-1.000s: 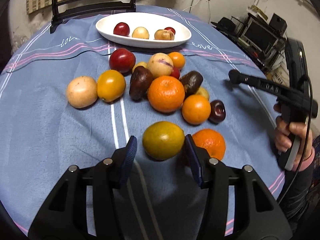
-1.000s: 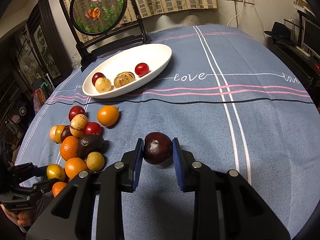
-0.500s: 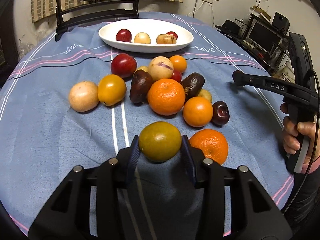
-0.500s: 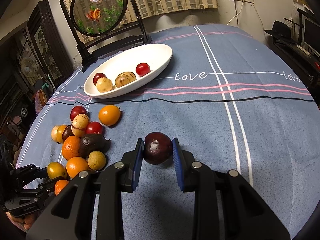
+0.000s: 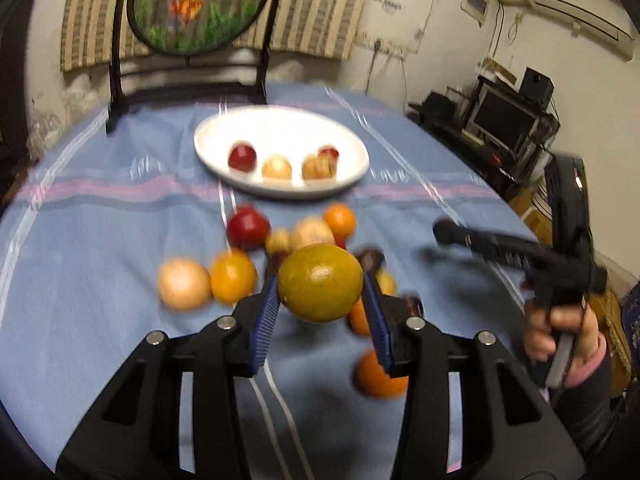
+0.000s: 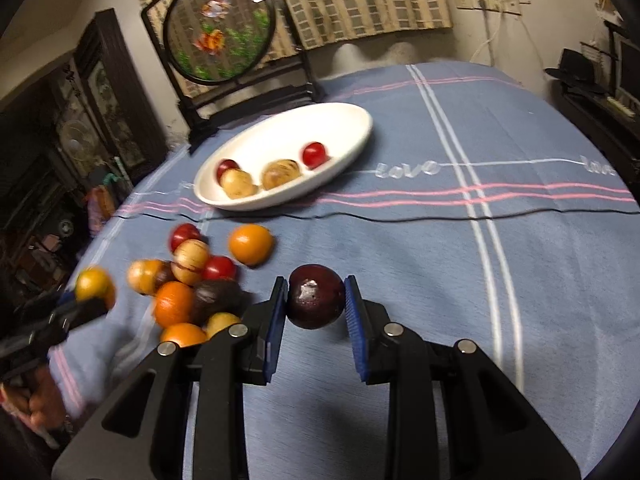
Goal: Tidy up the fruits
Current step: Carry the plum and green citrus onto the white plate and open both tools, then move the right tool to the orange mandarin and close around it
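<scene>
My left gripper is shut on a yellow-green citrus fruit and holds it above the blue tablecloth. My right gripper is shut on a dark purple plum, held over the cloth. A white oval dish at the back holds several small fruits; it also shows in the right wrist view. A pile of loose fruits lies on the cloth between the grippers and the dish, and shows in the right wrist view. The left wrist view is motion-blurred.
A round fish screen on a black stand stands behind the dish at the table's far edge. The person's right hand with its gripper handle is at the right of the left wrist view. A lone orange lies under the left gripper.
The left gripper closed on the yellow-green fruit and lifted it off the cloth, tilting up toward the dish. The right gripper, still holding the plum, rose slightly.
</scene>
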The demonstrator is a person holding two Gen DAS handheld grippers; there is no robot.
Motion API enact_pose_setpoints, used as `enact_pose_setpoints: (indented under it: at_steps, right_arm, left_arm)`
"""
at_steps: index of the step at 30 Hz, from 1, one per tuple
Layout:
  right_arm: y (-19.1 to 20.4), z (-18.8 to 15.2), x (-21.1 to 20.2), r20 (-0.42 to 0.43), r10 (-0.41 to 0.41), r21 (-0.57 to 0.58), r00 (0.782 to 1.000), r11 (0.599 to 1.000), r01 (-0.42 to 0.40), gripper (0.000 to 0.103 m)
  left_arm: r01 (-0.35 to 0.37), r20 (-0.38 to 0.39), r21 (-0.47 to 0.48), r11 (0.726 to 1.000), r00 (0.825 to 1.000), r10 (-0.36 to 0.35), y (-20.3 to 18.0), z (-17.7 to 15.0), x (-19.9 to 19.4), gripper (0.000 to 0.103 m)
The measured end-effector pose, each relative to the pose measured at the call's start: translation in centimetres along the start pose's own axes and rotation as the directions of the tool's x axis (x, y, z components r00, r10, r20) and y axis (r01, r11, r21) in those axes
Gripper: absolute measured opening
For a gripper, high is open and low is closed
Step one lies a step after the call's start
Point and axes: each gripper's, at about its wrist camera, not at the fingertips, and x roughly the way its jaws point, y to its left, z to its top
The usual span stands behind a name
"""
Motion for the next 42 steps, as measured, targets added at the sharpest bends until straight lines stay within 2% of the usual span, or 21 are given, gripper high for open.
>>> enact_pose_setpoints:
  at_steps: [2,6,10,12,14,17,24,26,29,31,32,35,38,42]
  right_arm:
    - [0.8,1.2,0.4,0.011,0.026,0.002,1.0,1.0,-0.026,0.03]
    - [2.8,5.1,1.5,0.072,0.021,-0.03,0.997,0.999,-0.019,0.03]
    - [3.7,9.5,4.9,0.135,-0.031,-0.038,0.99,0.999,0.036,0.03]
    - [3.4,10.8,7.0,0.133,-0.039,-0.024,0.99,0.999,0.043,0.03]
    - [3.1,11.9,9.4,0.106,-0.052,-0.005,0.993,0.999,0.053,0.03]
    - [2.6,12.8,12.2,0.062,-0.085,-0.001,0.994,0.996,0.085,0.03]
    - [2.5,13.3,14.3,0.03,-0.129,-0.045,0.991,0.99,0.13,0.03]
    - [2.3,13.3,14.7,0.006,-0.14,-0.057,0.99,0.988,0.14,0.032]
    - [1.9,13.1,14.0,0.003,-0.129,-0.039,0.992,0.991,0.129,0.041]
    - [2.0,13.1,12.9,0.035,-0.136,-0.036,0.99,0.99,0.137,0.058]
    - [2.0,13.1,12.2,0.055,-0.13,-0.038,0.99,0.99,0.133,0.059]
    - [2.7,12.7,10.2,0.09,-0.111,-0.054,0.99,0.992,0.117,0.059]
    - [3.7,11.3,7.8,0.101,-0.067,-0.068,0.993,0.995,0.074,0.059]
    - [4.6,7.5,5.2,0.12,-0.041,-0.124,0.992,0.991,0.056,0.059]
  left_arm:
    - [-0.019,0.03,-0.004,1.0,0.999,0.019,0.5,2.3,0.8,0.042]
    - [-0.045,0.061,-0.022,0.999,0.997,0.046,1.2,6.8,3.4,0.042]
    - [-0.108,0.048,-0.035,0.994,0.993,0.109,2.1,11.2,7.8,0.042]
    - [-0.133,0.027,-0.051,0.99,0.99,0.135,2.9,12.8,10.1,0.042]
    - [-0.142,0.006,-0.069,0.987,0.99,0.143,3.6,13.6,11.6,0.042]
    - [-0.17,-0.065,-0.059,0.984,0.984,0.166,4.3,14.6,14.6,0.042]
    - [-0.202,-0.146,0.019,0.979,0.968,0.203,3.9,14.8,18.7,0.043]
    - [-0.218,-0.156,0.026,0.976,0.963,0.219,3.9,14.5,18.8,0.045]
    - [-0.282,-0.109,0.017,0.959,0.953,0.282,4.2,14.6,17.4,0.07]
    - [-0.285,-0.058,-0.016,0.958,0.957,0.284,4.5,14.7,15.4,0.083]
    - [-0.275,-0.04,-0.029,0.961,0.961,0.273,4.6,14.7,14.5,0.09]
    - [-0.265,-0.006,-0.038,0.964,0.964,0.265,4.3,14.1,11.8,0.091]
    - [-0.259,0.017,-0.027,0.966,0.966,0.259,3.8,12.2,9.2,0.097]
    - [-0.246,0.056,-0.065,0.967,0.967,0.25,4.6,7.2,5.9,0.1]
